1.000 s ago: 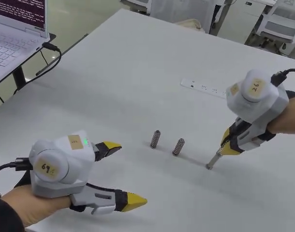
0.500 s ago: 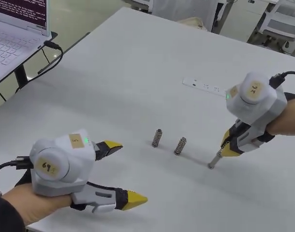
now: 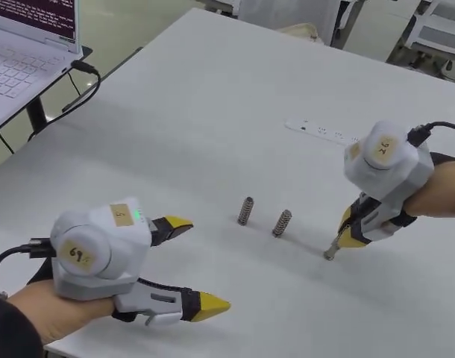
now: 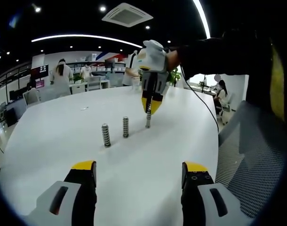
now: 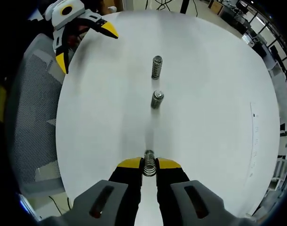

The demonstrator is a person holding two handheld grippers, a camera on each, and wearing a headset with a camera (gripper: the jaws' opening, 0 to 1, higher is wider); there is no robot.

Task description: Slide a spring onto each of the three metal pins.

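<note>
Three springs: spring [image 3: 245,211], spring [image 3: 282,223], spring [image 5: 149,165]. Two grippers: left gripper [image 3: 207,263], right gripper [image 3: 348,231]. One laptop [image 3: 19,52]. One power strip [image 3: 321,133].

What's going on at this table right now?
A person works with a hand-held gripper in each hand. The right hand-held gripper is shut on the third spring, which sits on the last pin, standing on the table. The first spring and second spring already sit on their pins. The left hand-held gripper hangs open, holding nothing.
</note>
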